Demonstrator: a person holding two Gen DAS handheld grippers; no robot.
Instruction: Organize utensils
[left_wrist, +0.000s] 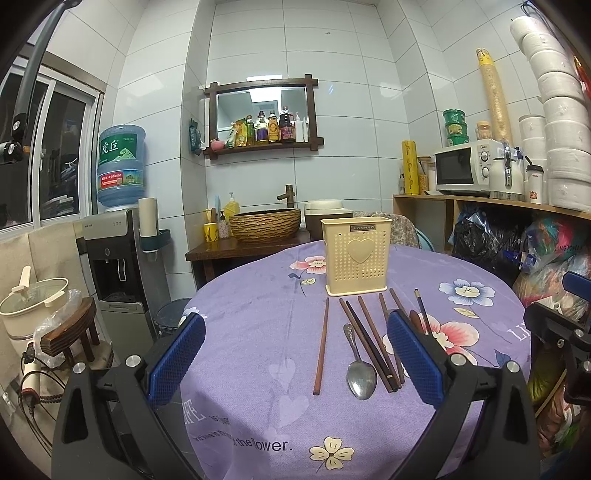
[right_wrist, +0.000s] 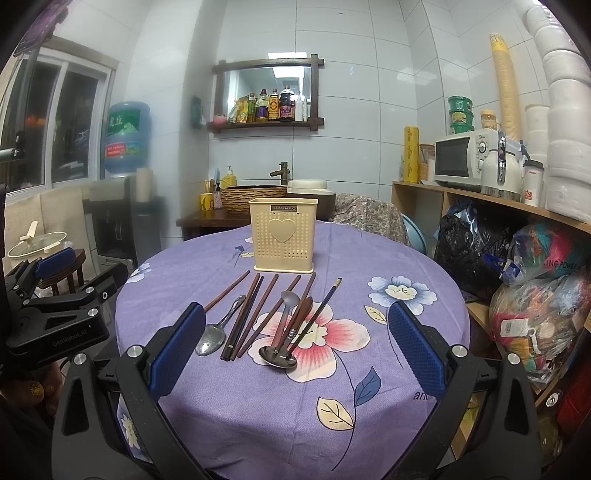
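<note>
Both grippers hang above the near edge of a round table covered by a purple floral tablecloth (left_wrist: 258, 295), and neither holds anything.

The left gripper (left_wrist: 295, 354) has its blue-padded fingers (left_wrist: 177, 354) spread wide. Between them lie a single brown chopstick (left_wrist: 321, 347), a metal spoon (left_wrist: 358, 365) with its bowl nearest the tool, and a bundle of dark chopsticks (left_wrist: 373, 347) fanning away from it. More sticks run behind the tool's right finger and are partly hidden. Straight ahead, beyond the far tips of the chopsticks, stands an upright cream perforated utensil holder (left_wrist: 356, 254) with a heart on its front.

The right gripper (right_wrist: 295, 350) is likewise wide open. Just ahead of it, between the fingers, a metal ladle-like spoon (right_wrist: 277, 356) rests on a large pink flower print, with a wooden spoon (right_wrist: 303, 308) and a thin dark stick (right_wrist: 317, 314) lying across it. Toward its left finger lie the metal spoon (right_wrist: 212, 338) and the dark chopsticks (right_wrist: 243, 317). The utensil holder (right_wrist: 283, 236) stands ahead, slightly left of centre, past all the utensils. The left gripper (right_wrist: 59, 295) shows at the far left of this view, off the table edge.
</note>
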